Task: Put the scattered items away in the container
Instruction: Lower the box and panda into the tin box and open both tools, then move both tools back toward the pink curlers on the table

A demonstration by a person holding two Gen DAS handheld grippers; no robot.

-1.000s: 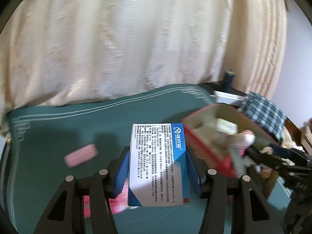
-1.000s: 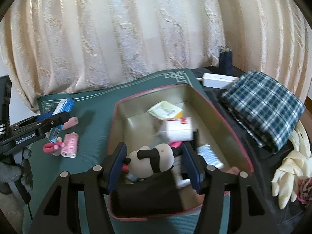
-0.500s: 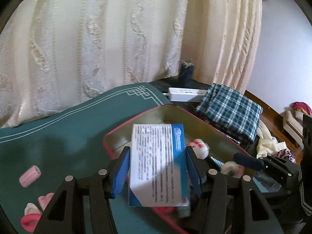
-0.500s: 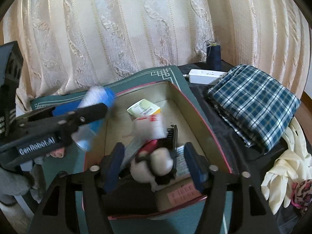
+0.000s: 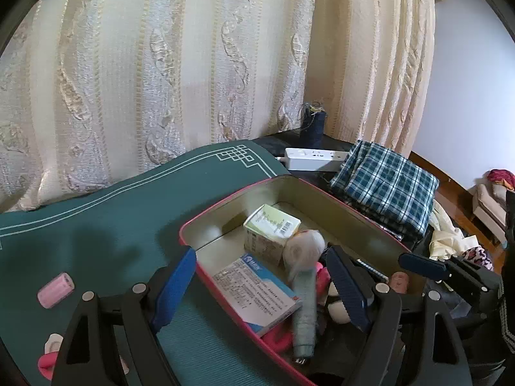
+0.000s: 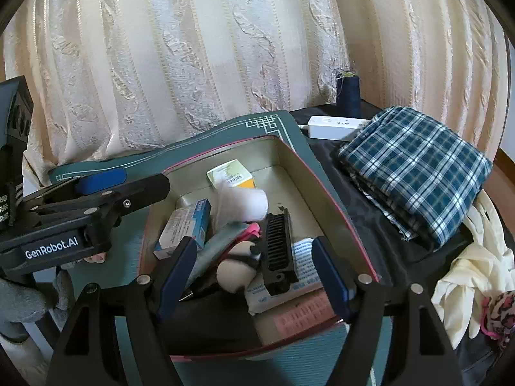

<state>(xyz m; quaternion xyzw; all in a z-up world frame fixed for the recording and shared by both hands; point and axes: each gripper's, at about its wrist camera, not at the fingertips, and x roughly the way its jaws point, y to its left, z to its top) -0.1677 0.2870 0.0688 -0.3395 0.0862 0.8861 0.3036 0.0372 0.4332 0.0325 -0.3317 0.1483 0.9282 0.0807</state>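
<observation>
— What shows from your left wrist?

— My left tongs (image 5: 257, 284) have just been opening and grip nothing; the blue-and-white box (image 5: 254, 292) lies loose below them in the red-rimmed container (image 5: 225, 206). A whitish thing beside it is too blurred to name. A pink roller (image 5: 55, 290) stays out on the green mat (image 5: 128, 225); more pink bits are cut off at the edge.

— And the right?

— My right tongs (image 6: 254, 276) have just been opening too, standing apart over the container's heap. The plush toy (image 6: 235, 271) lies free, half hidden under a black comb (image 6: 278, 251).
</observation>
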